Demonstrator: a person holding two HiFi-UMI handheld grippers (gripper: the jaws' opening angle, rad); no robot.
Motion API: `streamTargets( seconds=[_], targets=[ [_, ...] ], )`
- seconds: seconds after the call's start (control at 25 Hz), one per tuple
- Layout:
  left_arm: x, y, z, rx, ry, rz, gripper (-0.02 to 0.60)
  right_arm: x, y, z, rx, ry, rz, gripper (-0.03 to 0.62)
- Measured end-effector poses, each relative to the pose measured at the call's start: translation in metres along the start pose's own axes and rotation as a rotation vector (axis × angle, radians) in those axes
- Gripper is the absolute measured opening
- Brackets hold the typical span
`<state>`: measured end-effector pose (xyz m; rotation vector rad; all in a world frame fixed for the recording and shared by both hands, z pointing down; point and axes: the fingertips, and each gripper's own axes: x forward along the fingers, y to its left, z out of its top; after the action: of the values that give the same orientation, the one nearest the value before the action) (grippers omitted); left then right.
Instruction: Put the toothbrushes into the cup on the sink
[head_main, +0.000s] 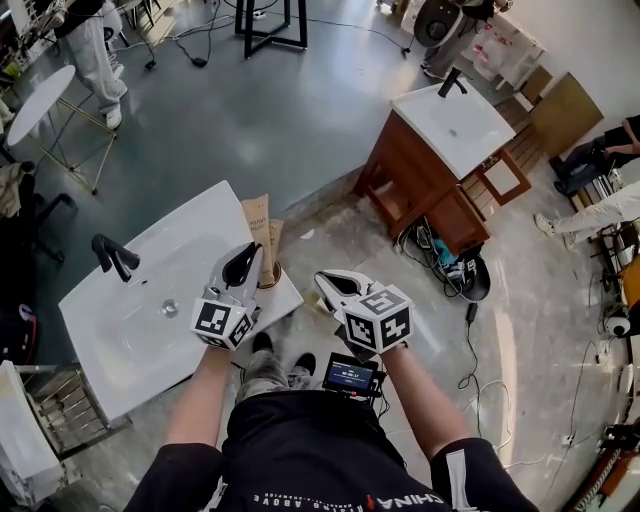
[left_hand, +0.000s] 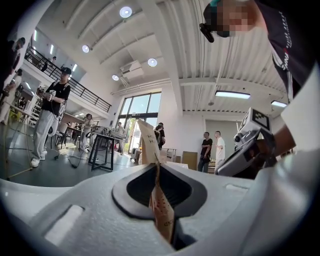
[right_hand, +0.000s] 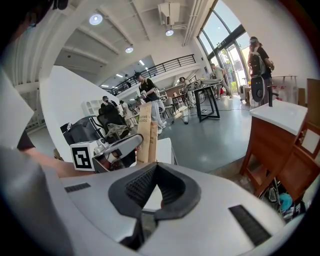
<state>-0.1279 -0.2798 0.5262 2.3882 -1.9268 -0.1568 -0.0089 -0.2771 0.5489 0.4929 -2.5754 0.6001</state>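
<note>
Showing both hand-held grippers raised side by side at the front right corner of a white sink top (head_main: 120, 350), the head view looks steeply down on the person's forearms. The left gripper (head_main: 250, 256) has its jaws pressed together on brown kraft-paper toothbrush packs (head_main: 262, 225). The packs stand roughly upright at the sink top's right edge. In the left gripper view one pack runs through the narrow slot between the pads and rises above the jaw tips. The right gripper view shows two packs side by side, with part of the word "toothbrush" printed on one.

The right gripper (head_main: 320, 279) hovers just beside the left, apart from the packs. Its jaws meet at the tips with nothing between them, and only the white sink surface shows through the hollow of the pads.

On the sink top, a black faucet (head_main: 113, 256) stands at the left and a drain (head_main: 170, 308) lies in the basin. A second vanity, a wooden cabinet (head_main: 405, 180) with a white basin, stands well apart on the floor.
</note>
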Motion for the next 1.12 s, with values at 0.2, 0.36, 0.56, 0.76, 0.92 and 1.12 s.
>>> streamTargets(
  seconds=[0.2, 0.36, 0.56, 0.76, 0.92, 1.12],
  targets=[
    [-0.003, -0.002, -0.008, 0.016, 0.044, -0.016, 0.029, 0.002, 0.001, 0.000, 0.003, 0.000, 0.001, 0.009],
    [-0.010, -0.006, -0.018, 0.034, 0.097, -0.030, 0.029, 0.002, 0.003, 0.000, 0.002, -0.003, 0.008, 0.009],
    [-0.018, -0.010, -0.027, 0.050, 0.161, -0.047, 0.029, 0.004, 0.008, 0.000, 0.002, -0.008, 0.022, 0.009],
    [-0.022, -0.015, -0.039, 0.068, 0.228, -0.058, 0.029, 0.005, 0.011, 0.000, 0.004, -0.012, 0.038, 0.009],
    [-0.026, -0.016, -0.046, 0.098, 0.285, -0.043, 0.029, 0.005, 0.013, -0.002, 0.006, -0.018, 0.045, 0.009],
    [-0.028, -0.023, -0.051, 0.115, 0.337, -0.046, 0.031, 0.002, 0.014, -0.005, 0.013, -0.023, 0.051, 0.009]
  ],
)
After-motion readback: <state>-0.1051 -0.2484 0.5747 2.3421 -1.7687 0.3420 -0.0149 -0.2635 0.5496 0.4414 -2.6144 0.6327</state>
